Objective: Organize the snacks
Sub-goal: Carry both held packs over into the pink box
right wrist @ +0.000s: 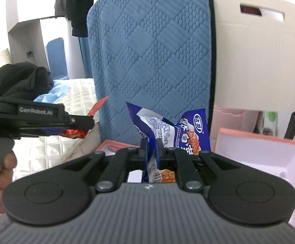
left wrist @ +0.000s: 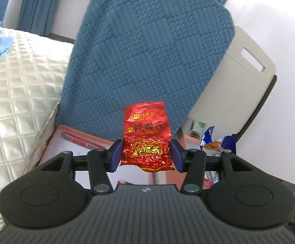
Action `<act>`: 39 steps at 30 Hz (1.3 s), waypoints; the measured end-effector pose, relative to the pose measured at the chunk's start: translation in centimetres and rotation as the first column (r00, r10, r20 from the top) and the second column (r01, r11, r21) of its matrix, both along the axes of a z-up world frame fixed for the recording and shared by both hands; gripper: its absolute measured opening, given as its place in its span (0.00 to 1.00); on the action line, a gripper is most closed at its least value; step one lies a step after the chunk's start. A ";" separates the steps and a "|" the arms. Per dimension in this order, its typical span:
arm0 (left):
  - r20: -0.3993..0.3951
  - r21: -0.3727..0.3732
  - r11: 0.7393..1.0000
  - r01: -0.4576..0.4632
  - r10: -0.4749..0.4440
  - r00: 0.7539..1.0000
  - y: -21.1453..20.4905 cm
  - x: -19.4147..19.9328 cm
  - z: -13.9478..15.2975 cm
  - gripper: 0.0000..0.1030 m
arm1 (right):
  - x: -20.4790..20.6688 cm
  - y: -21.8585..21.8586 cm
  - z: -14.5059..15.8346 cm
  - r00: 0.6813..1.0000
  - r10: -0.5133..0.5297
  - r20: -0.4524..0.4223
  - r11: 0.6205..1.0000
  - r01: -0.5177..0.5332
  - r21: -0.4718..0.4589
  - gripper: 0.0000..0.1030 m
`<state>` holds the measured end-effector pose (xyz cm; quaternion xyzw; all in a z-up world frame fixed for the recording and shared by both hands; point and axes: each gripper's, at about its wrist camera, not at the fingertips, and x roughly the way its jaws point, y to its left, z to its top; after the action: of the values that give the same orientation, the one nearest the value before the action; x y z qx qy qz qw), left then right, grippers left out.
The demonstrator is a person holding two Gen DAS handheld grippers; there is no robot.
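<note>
My left gripper (left wrist: pixel 146 154) is shut on a red foil tea packet (left wrist: pixel 145 136) with gold Chinese writing, held upright above a pink-rimmed box (left wrist: pixel 76 140). A red sausage stick (left wrist: pixel 80 140) lies in that box. My right gripper (right wrist: pixel 150 150) is shut on a blue and white snack bag (right wrist: pixel 167 130), held up in front of the blue cushion. In the right wrist view the left gripper (right wrist: pixel 86 128) shows at the left with the red packet (right wrist: pixel 76 133) in it. A second pink-rimmed box (right wrist: pixel 259 154) stands at the right.
A blue quilted cushion (left wrist: pixel 147 50) leans on a beige chair back (left wrist: pixel 243 81) right behind the boxes. A cream quilted bed (left wrist: pixel 15 91) lies to the left. More snack packets (left wrist: pixel 212 144) lie at the right of the left wrist view. Clothes (right wrist: pixel 76 6) hang in the background.
</note>
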<state>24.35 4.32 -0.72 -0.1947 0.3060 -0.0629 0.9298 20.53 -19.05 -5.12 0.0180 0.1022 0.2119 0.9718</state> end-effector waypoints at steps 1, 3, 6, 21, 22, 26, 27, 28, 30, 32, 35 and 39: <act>0.006 -0.001 1.000 0.006 -0.006 1.000 -0.3 0.0 0.4 0.54 | -0.1 -0.4 0.3 1.000 -0.005 0.004 1.000 0.005 0.000 0.11; 0.013 -0.007 1.000 0.012 -0.011 1.000 -0.6 0.1 1.2 0.54 | -0.2 -1.3 0.9 1.000 -0.019 0.013 1.000 0.019 0.003 0.11; 0.023 -0.020 0.999 0.026 -0.025 0.999 -1.6 0.5 2.0 0.54 | -0.4 -2.6 1.9 0.999 -0.039 0.032 0.999 0.038 0.009 0.11; 0.000 -0.039 0.989 0.140 -0.140 0.990 -9.6 1.9 1.2 0.55 | -0.9 -9.2 1.1 0.987 -0.155 0.040 0.988 0.155 -0.010 0.11; -0.006 -0.040 0.988 0.151 -0.151 0.989 -10.3 2.2 0.8 0.55 | -0.8 -9.6 0.8 0.986 -0.164 0.037 0.986 0.164 -0.015 0.11; -0.035 -0.041 0.982 0.186 -0.187 0.982 -12.6 2.8 -0.5 0.55 | -0.3 -10.9 -0.8 0.978 -0.207 0.006 0.977 0.207 -0.058 0.11; -0.043 -0.041 0.980 0.195 -0.197 0.980 -13.3 2.9 -0.9 0.55 | -0.2 -11.2 -1.2 0.976 -0.217 0.000 0.974 0.217 -0.067 0.11; -0.051 -0.041 0.979 0.201 -0.203 0.978 -13.8 3.1 -1.3 0.55 | 0.0 -11.6 -1.6 0.974 -0.228 -0.007 0.971 0.227 -0.073 0.11; -0.068 -0.036 0.976 0.215 -0.217 0.974 -14.9 3.3 -2.2 0.55 | 0.2 -12.4 -2.4 0.969 -0.245 -0.022 0.967 0.243 -0.079 0.11; -0.086 -0.028 0.973 0.231 -0.232 0.969 -16.0 3.5 -3.1 0.55 | 0.6 -13.2 -3.3 0.965 -0.260 -0.041 0.963 0.256 -0.078 0.11; -0.113 -0.026 0.968 0.250 -0.252 0.961 -17.4 3.9 -4.3 0.55 | 1.1 -14.3 -4.5 0.957 -0.282 -0.067 0.958 0.276 -0.081 0.11; -0.145 -0.025 0.963 0.267 -0.268 0.953 -18.8 4.2 -5.9 0.55 | 1.6 -15.3 -5.9 0.950 -0.297 -0.100 0.954 0.289 -0.079 0.11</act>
<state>28.59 -14.53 -6.58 -0.1580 0.3969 -0.1745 0.8872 22.15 -34.30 -11.06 0.0138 0.1590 0.0606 0.9853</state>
